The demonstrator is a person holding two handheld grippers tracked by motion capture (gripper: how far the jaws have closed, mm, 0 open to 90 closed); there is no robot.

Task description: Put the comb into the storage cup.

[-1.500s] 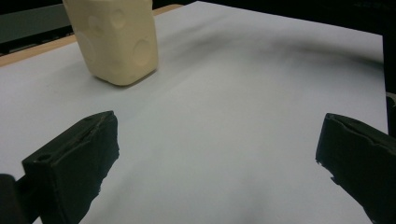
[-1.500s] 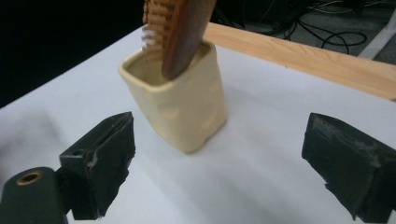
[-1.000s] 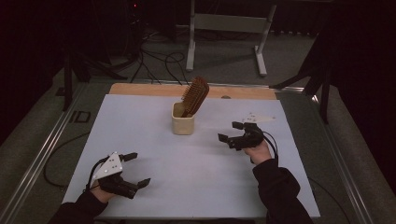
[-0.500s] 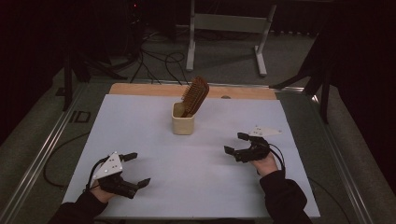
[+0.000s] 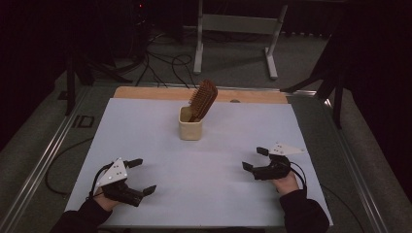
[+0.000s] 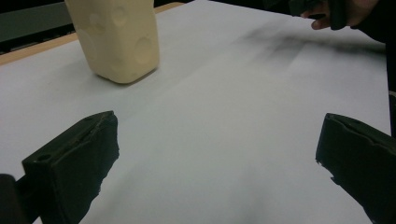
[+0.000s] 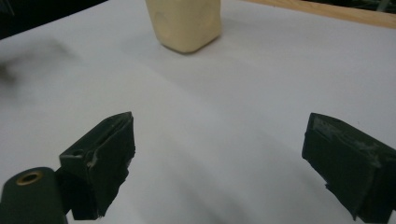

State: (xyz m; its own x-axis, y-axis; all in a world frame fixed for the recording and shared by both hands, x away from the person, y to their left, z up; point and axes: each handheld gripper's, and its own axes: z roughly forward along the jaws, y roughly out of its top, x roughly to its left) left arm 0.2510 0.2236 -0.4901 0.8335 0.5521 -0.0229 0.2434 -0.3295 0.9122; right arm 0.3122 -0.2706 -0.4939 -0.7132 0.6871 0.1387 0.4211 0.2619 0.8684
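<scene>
A cream square cup (image 5: 190, 126) stands upright near the middle of the white table (image 5: 145, 131), and a brown wooden hairbrush (image 5: 203, 99) leans out of it to the right. My left gripper (image 5: 142, 175) rests open at the near left, nothing between its jaws. At the near right my right gripper (image 5: 255, 158) is open too, and holds nothing. The cup (image 6: 116, 39) appears ahead of the left jaws, off to the left. In the right gripper view the cup (image 7: 185, 22) stands ahead of the jaws, with bare table between.
A wooden strip (image 5: 145, 93) runs along the table's far edge. Behind it on the floor lie cables (image 5: 160, 63) and a white stand (image 5: 238, 29). Metal rails (image 5: 43, 160) flank the table. The other hand (image 6: 345, 11) shows at the top right of the left gripper view.
My right gripper has drawn back from near the cup toward the table's near right edge. The left gripper has stayed put.
</scene>
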